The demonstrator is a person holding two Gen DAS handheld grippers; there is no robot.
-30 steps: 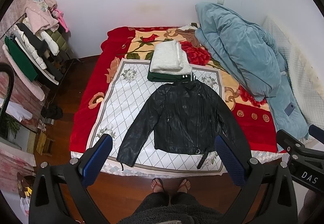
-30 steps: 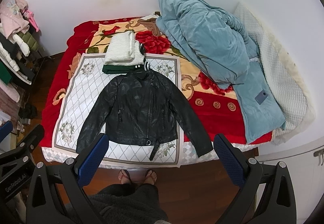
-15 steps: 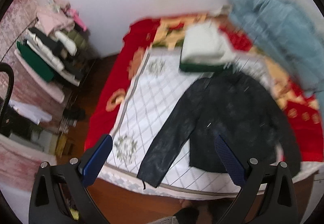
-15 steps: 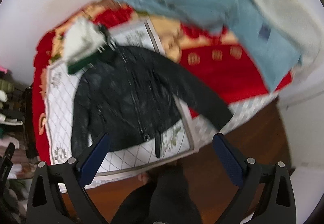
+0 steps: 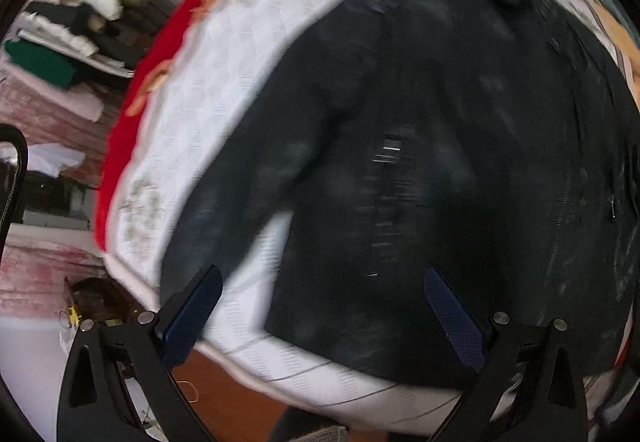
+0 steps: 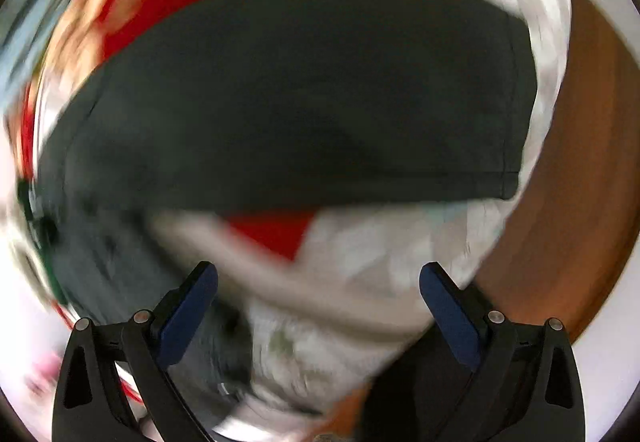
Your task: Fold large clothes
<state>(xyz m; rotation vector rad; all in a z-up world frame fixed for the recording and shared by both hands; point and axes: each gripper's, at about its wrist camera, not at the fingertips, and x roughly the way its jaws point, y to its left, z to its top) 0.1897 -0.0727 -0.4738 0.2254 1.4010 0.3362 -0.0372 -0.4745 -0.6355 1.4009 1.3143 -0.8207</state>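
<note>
A black jacket (image 5: 440,130) lies spread flat on the white quilted bed cover (image 5: 224,90); the left gripper (image 5: 322,308) and right gripper (image 6: 318,302) hover above it, jaws wide, holding nothing.

The black leather jacket (image 5: 440,146) lies flat, front up — sleeves spread — on the bed's white quilted cover (image 5: 224,90).

a home bedroom: a bed (image 5: 168,54) under a red flowered blanket (image 5: 120,146), a rack piled with folded clothes (image 5: 80,22) by the wall, and a wooden floor (image 6: 580,162).
</note>
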